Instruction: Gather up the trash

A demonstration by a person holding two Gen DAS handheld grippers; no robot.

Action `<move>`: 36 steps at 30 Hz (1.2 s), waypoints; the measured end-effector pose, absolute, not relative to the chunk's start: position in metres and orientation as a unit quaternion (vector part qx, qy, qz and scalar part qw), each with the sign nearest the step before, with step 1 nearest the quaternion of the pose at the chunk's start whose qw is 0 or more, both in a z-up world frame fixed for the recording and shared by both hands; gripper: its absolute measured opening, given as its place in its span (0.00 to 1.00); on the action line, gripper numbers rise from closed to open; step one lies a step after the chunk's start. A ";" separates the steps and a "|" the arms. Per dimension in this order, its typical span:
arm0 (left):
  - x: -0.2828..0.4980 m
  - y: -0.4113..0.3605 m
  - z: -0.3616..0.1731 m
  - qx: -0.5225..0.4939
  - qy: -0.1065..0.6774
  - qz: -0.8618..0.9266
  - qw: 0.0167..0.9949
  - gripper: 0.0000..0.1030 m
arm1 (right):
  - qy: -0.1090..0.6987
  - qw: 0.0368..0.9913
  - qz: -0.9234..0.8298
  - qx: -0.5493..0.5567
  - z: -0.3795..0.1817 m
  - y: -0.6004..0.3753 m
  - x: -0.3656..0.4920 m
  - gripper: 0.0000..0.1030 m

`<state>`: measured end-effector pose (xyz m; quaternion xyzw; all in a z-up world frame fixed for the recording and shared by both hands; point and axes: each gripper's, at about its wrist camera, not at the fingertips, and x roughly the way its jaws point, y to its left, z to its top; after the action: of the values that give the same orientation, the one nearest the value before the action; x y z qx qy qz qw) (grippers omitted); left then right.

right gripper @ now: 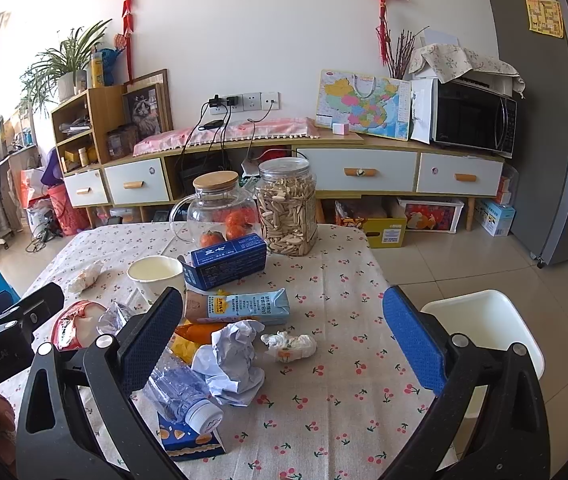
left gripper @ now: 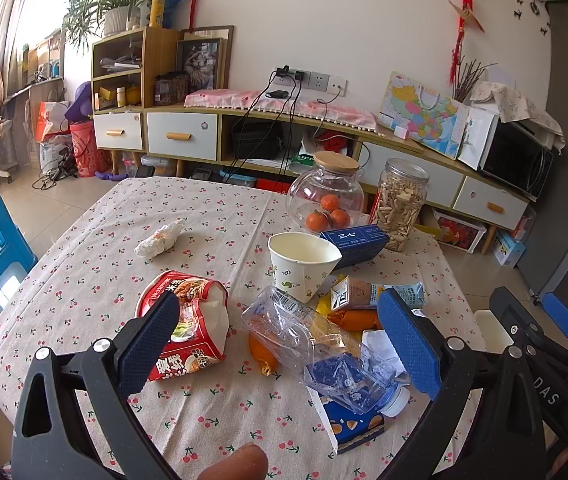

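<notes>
Both tongs, left tongs [left gripper: 279, 344] and right tongs [right gripper: 279, 342], hang apart and empty above the littered desk [right gripper: 344, 408]. Nothing looks collected yet. Next, probably clamp the crumpled paper [right gripper: 231, 364] and carry it to the white bin [right gripper: 484, 328]

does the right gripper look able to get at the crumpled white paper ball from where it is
Probably yes: the right gripper is open, the crumpled paper ball lies between its fingers' line with nothing on top; the crushed bottle touches its left side.
</notes>
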<state>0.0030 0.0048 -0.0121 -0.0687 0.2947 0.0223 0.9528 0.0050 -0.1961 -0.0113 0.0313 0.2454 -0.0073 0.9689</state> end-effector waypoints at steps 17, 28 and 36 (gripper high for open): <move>0.003 0.006 -0.015 -0.069 0.299 0.023 0.951 0.93 | 0.253 0.967 -0.009 0.036 -0.018 -0.200 0.004 0.93; 0.012 0.013 -0.022 -0.081 0.325 0.039 0.941 0.93 | 0.316 0.948 -0.020 0.031 -0.028 -0.203 0.015 0.93; 0.021 0.051 -0.014 -0.111 0.334 0.082 0.932 0.93 | 0.339 0.940 -0.013 0.047 -0.022 -0.214 0.017 0.93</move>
<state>0.0209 0.0508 -0.0144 -0.1109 0.3338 0.0823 0.9325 0.0175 -0.2139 -0.0223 0.0469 0.3391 -0.0126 0.9395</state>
